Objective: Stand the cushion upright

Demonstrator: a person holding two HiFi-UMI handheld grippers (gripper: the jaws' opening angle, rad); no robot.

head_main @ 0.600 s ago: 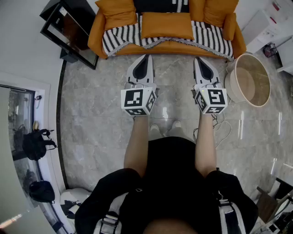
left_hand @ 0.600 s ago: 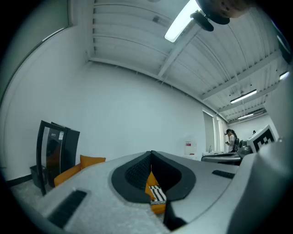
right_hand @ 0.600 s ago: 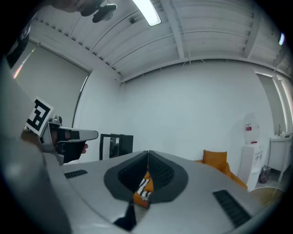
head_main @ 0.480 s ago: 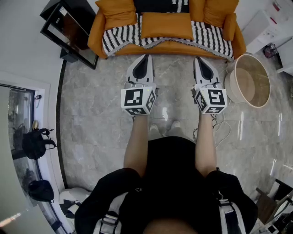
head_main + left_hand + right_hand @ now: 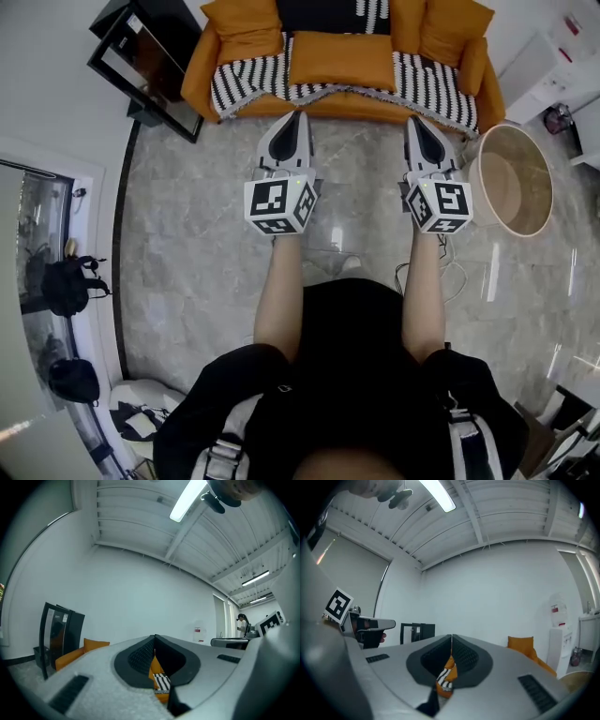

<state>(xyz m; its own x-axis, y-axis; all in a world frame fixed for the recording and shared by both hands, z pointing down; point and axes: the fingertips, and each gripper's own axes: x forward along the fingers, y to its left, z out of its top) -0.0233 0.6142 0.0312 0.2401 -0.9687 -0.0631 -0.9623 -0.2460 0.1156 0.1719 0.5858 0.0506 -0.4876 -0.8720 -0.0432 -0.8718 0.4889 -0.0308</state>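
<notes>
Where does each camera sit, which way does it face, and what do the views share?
Head view: on the person's head, facing steeply down at floor and sofa; forearms, left gripper, right gripper show.
Left gripper view: on the left gripper, looking level along its shut jaws at the wall.
Right gripper view: on the right gripper, level along its shut jaws; left gripper at left.
Shared: the sofa shows in all.

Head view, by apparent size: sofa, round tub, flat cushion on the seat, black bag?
1. sofa
2. round tub and flat cushion: they look about alike, so I won't rank them
3. black bag
</notes>
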